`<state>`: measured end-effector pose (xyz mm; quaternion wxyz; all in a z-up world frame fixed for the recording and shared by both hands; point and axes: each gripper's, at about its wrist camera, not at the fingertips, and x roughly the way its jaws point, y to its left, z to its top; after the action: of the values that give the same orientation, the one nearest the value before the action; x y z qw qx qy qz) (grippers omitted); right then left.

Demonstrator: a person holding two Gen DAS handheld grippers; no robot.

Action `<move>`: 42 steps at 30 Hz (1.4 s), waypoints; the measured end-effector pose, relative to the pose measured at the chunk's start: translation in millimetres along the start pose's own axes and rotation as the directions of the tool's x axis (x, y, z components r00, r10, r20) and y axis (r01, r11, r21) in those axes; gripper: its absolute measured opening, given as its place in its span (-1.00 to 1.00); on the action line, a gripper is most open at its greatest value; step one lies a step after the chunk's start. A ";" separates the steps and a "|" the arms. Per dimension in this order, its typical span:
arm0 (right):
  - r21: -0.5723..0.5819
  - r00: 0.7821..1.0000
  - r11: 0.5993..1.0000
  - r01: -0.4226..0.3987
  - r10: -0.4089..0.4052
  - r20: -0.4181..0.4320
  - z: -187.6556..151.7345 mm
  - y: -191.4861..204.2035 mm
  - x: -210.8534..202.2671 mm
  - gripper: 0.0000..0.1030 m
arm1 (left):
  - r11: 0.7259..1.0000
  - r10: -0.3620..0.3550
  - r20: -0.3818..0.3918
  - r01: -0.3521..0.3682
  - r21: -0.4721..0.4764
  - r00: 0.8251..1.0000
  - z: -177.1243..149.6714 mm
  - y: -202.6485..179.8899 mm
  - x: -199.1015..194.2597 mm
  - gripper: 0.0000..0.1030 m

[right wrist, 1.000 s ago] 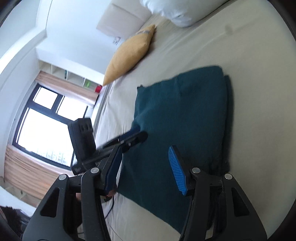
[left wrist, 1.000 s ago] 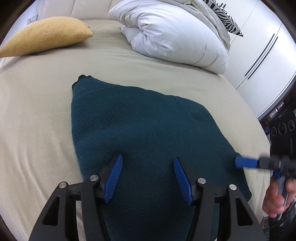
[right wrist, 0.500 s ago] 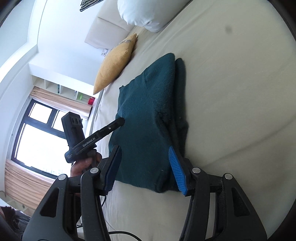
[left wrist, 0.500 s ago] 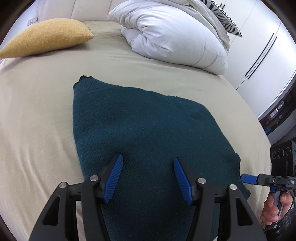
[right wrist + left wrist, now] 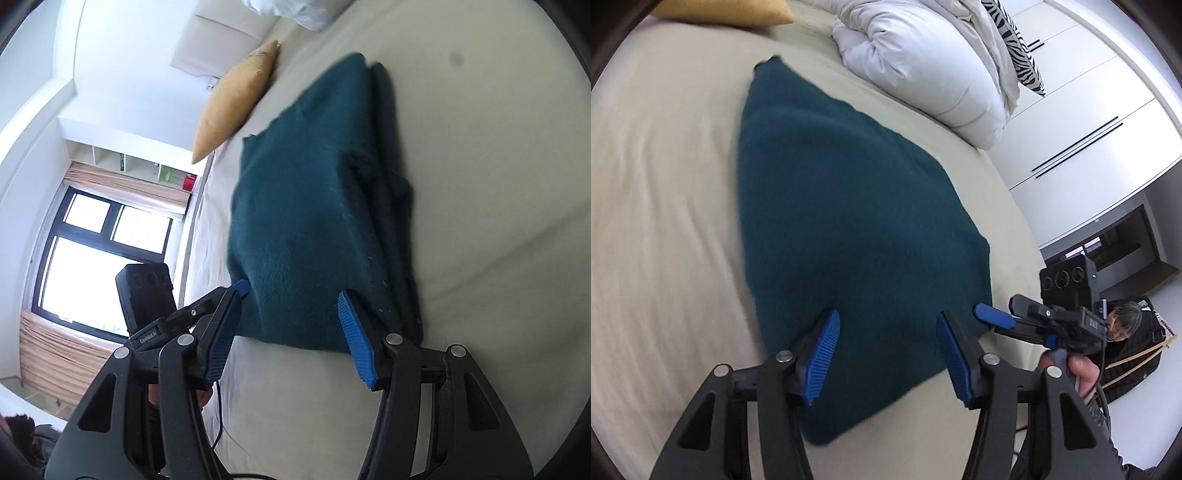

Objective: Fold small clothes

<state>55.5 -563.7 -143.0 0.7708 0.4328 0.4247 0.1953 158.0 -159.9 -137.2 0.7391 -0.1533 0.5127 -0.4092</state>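
Observation:
A dark teal knitted garment (image 5: 849, 206) lies folded flat on the beige bed sheet (image 5: 665, 206); it also shows in the right wrist view (image 5: 306, 221), with doubled layers along its right edge. My left gripper (image 5: 886, 354) is open and empty, held just above the garment's near end. My right gripper (image 5: 291, 336) is open and empty at the garment's near edge. The right gripper also shows in the left wrist view (image 5: 995, 317), at the garment's near right corner. The left gripper's blue tip shows in the right wrist view (image 5: 242, 286) by the garment's left corner.
A white duvet (image 5: 923, 62) and a zebra-striped pillow (image 5: 1015, 48) lie at the head of the bed. A yellow cushion (image 5: 236, 99) lies beyond the garment. White wardrobe doors (image 5: 1089, 110) stand to the right. A window (image 5: 92, 266) is at the left.
Both grippers stayed open. The left gripper swung so the garment shifted in view, and the right gripper moved in closer to the garment's near right corner.

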 end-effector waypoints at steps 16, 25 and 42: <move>-0.045 0.987 0.993 0.105 -0.098 0.127 24.7 11.8 -53.1 0.29 | 0.994 -0.021 0.119 0.033 -0.101 0.993 12.3 21.5 -60.6 0.22; -0.060 0.975 0.976 0.208 -0.202 0.090 78.6 20.9 -4.3 0.29 | 0.980 -0.022 0.128 0.047 -0.194 0.992 44.6 42.0 -25.4 0.42; 0.069 0.989 0.989 0.134 -0.129 -0.066 101.4 -25.5 35.0 -0.52 | 0.966 -0.058 -0.002 0.056 -0.252 0.998 59.1 60.0 17.8 -0.14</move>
<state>157.0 -605.1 -154.5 0.7522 0.4255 0.4828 0.1416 239.6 -147.8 -162.0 0.6993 -0.2588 0.5592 -0.3624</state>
